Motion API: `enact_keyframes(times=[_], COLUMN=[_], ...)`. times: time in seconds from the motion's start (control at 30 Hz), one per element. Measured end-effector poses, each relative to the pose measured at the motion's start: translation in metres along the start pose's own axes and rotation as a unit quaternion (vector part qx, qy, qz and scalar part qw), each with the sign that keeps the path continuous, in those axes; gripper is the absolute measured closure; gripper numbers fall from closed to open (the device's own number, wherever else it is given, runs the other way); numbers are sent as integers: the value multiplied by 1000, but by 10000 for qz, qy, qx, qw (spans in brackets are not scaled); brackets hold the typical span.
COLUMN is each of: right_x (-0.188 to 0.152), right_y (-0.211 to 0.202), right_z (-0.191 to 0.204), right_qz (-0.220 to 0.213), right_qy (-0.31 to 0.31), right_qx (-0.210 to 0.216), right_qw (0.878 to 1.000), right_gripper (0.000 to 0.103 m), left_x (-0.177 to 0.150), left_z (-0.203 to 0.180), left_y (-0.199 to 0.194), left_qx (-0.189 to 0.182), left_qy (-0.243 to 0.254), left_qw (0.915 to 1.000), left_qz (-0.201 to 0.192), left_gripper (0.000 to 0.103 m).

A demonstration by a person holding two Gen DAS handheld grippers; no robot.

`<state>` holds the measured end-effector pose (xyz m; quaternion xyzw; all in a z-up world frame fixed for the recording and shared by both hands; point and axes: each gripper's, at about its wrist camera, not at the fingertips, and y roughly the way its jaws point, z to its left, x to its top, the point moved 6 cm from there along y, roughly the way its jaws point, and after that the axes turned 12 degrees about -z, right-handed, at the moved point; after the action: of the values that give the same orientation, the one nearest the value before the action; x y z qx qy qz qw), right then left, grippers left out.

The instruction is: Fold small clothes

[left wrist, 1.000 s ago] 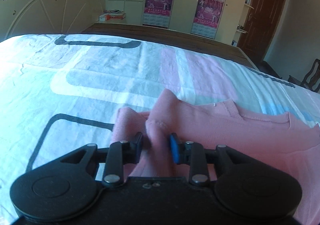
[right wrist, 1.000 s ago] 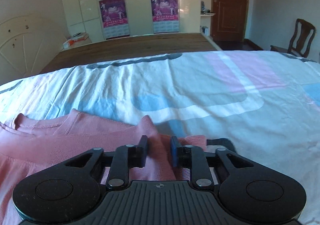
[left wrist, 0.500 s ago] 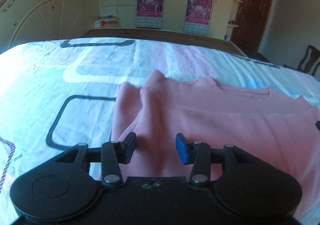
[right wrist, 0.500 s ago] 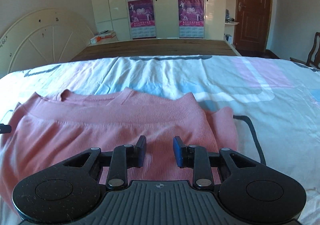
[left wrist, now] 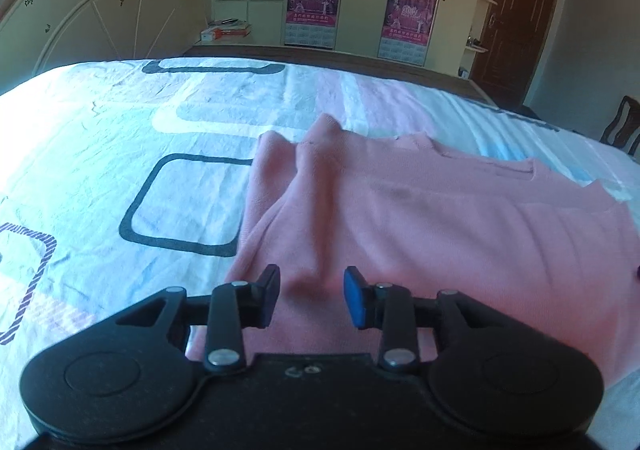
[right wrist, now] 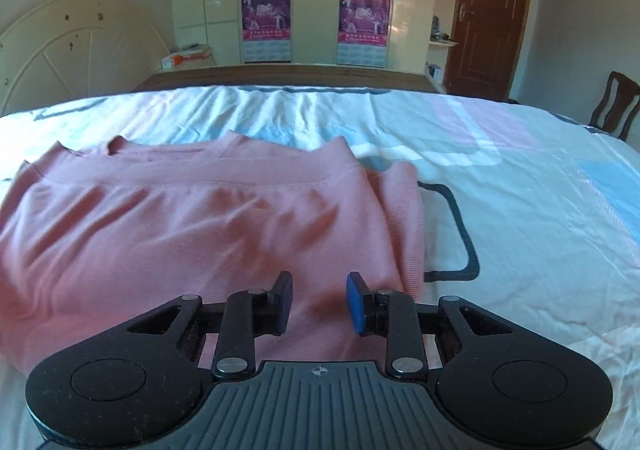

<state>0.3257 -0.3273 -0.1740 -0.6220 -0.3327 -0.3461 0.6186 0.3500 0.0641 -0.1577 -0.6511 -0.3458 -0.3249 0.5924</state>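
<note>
Patterned bedsheet [left wrist: 100, 154], folded pink sweater [left wrist: 440, 230] (lying flat), both grippers empty

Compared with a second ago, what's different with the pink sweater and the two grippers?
Both grippers let go. The left gripper and right gripper had each pinched a bunch of the pink sweater; now both have pulled back, open, with nothing between the pads. The sweater lies flatter, folded. The bedsheet is unchanged.

Strong daylight washes the bedsheet [left wrist: 100, 138] to a bluish white glare on the left. Room behind dimmer, yellowish. Wardrobe doors [right wrist: 312, 10] glossy, carrying a faint reflection, perhaps a person. Fisheye bends the edges; corners vignette black. Pink garment [right wrist: 180, 234] slightly soft, possibly motion blur.
</note>
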Motion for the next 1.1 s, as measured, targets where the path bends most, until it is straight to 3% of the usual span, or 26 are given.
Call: enact_keyframes(times=[0.1, 0.2, 0.3, 0.37, 0.4, 0.57, 0.63, 0.73, 0.87, 0.97, 1.1], right_x=[7, 7, -12, -32, -35, -32, -28, -23, -24, -40, -34], right_y=[-7, -5, -1, 0, -4, -19, -25, -32, -29, -18, -24], right_z=[24, 47, 54, 39, 32, 29, 34, 50, 68, 73, 73], right_qz=[-113, -106, 126, 301, 190, 263, 190, 83, 95, 511, 405], right_qy=[35, -76, -490, -437, -344, -420, -283, -206, -323, -544, -418], right_qx=[273, 439, 288, 187, 228, 82, 176, 366, 464, 377, 429], right_qw=[9996, 9990, 9983, 9984, 9990, 9987, 9993, 9991, 9984, 9965, 9974], right_gripper=[73, 73, 73, 73, 73, 72, 72, 70, 53, 53, 53], left_x=[3, -7, -30, -34, -34, -31, -30, -34, -44, -46, -45], left_z=[-27, -48, -46, -38, -35, -27, -29, -32, -32, -32, -29], left_y=[-5, 2, 12, 6, 3, -10, -16, -18, -15, -17, -20], left_qx=[-283, -436, -306, -296, -287, -155, -84, -20, 77, 80, 89], left_qy=[104, 150, 197, 121, 55, -91, -71, 15, 66, 112, 32], left_qw=[9995, 9989, 9984, 9990, 9989, 9990, 9993, 9991, 9986, 9982, 9979], left_qz=[-92, 99, 427, 327, 361, 406, 353, 414, 528, 582, 641], left_gripper=[61, 55, 53, 52, 52, 49, 41, 37, 35, 33, 32])
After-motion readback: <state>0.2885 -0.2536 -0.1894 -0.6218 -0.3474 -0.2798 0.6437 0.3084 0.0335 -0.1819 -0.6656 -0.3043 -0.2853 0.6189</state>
